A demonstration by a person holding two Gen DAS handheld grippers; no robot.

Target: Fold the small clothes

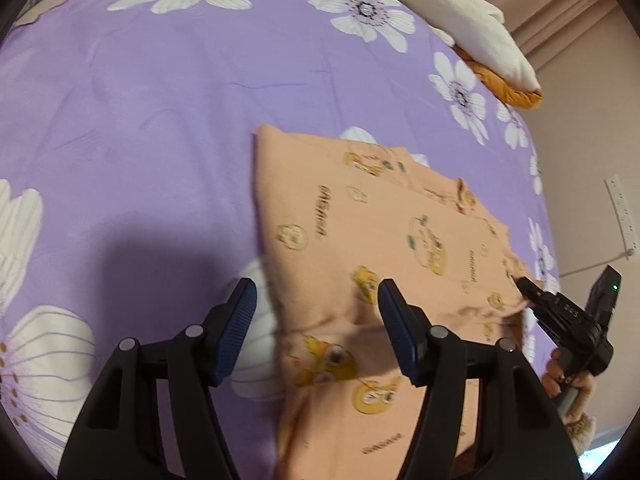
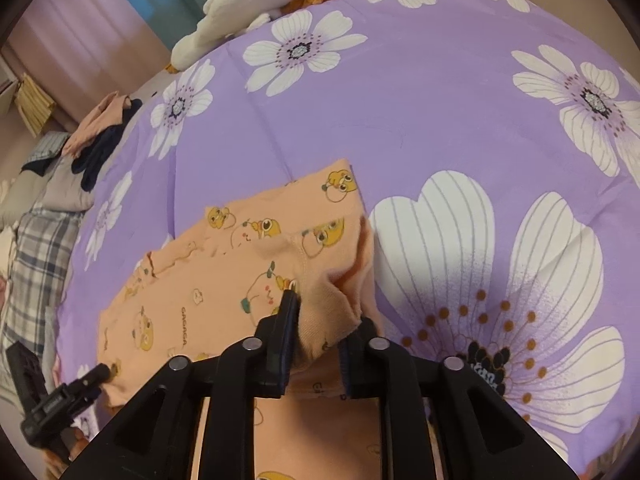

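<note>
One garment (image 2: pixel 240 280) fold between right claw (image 2: pixel 316 320) pads.

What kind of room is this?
Most likely a bedroom. A purple flowered bedsheet covers a wide bed, a peach garment lies on it, a clothes pile waits at the edge, and curtains hang behind.

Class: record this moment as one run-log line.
stage: folding | peach garment on purple bedspread | right hand-held gripper: fabric fold between its fingers | left hand-held gripper: open, empty
</note>
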